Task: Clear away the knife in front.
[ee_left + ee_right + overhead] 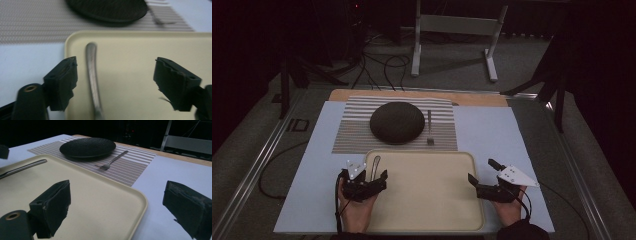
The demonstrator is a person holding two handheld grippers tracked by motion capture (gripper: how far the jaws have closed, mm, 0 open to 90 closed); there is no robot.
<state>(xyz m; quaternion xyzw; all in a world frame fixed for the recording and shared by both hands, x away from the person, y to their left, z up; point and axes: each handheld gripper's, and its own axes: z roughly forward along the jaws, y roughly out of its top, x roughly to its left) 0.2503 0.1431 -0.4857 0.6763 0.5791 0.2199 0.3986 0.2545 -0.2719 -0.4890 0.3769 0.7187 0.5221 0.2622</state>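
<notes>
Left tongs (377,176), right tongs (482,172): black bodies, chunky black jaws, brass-ringed screw holes. Grey three-cornered plates on top, black cables trailing. Dark sleeve (522,231) at right wrist.

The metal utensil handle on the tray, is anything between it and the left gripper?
Nothing visible is. The left gripper has open jaws standing on either side of the metal utensil handle, which lies on the beige tray nearer one jaw, with neither pad pressing on it.
</notes>
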